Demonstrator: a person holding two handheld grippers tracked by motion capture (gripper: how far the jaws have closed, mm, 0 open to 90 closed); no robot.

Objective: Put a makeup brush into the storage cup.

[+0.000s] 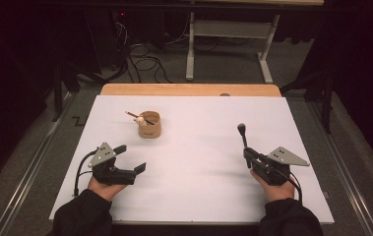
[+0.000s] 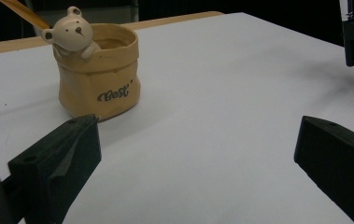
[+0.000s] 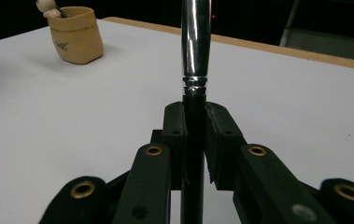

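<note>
A tan bag-shaped cup (image 1: 149, 125) with a small bear figure (image 2: 72, 33) on its rim stands left of centre on the white table (image 1: 199, 196). A thin wooden-handled stick (image 1: 134, 116) leans out of the cup to the left. My left gripper (image 1: 131, 158) rests at the near left, open with nothing between its fingers, and the cup (image 2: 100, 79) stands ahead of it. My right gripper (image 1: 247, 156) at the near right is shut on a brush (image 1: 243, 135) with a black handle and chrome ferrule (image 3: 194, 42). The brush stands upright, dark head up.
A wooden strip (image 1: 189, 89) borders the table's far edge. Beyond it, a white desk frame (image 1: 190, 49) and loose cables (image 1: 144, 61) sit on the grey floor. Open white surface lies between the two grippers.
</note>
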